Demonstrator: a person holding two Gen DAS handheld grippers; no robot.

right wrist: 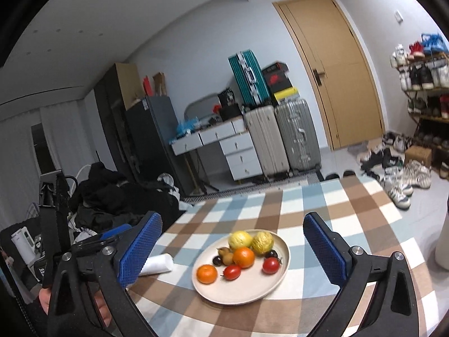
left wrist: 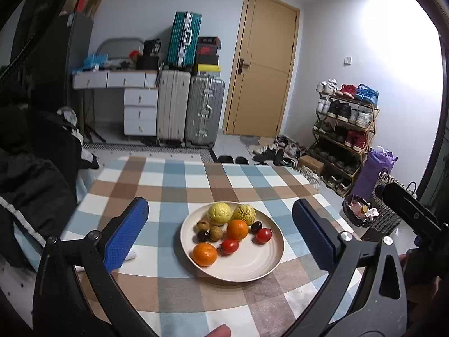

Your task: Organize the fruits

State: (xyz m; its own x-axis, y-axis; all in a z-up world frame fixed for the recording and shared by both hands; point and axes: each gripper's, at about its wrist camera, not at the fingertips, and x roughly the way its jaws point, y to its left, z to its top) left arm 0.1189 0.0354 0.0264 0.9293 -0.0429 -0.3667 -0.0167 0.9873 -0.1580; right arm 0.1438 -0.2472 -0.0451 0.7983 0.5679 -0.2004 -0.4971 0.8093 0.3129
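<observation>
Above a checked tablecloth [left wrist: 179,179], the left gripper [left wrist: 220,221] hangs with its blue pads spread wide, holding and touching nothing. Between them sits a cream plate [left wrist: 252,266] carrying two yellow-green fruits, two oranges [left wrist: 204,254], two red tomatoes and small dark fruits. The right gripper [right wrist: 233,241], equally wide and empty, frames the same plate [right wrist: 244,292], a white roll [right wrist: 157,264] lying just left.

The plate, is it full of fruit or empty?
Partly full: the plate holds fruit toward its far side, with its near side bare.
</observation>
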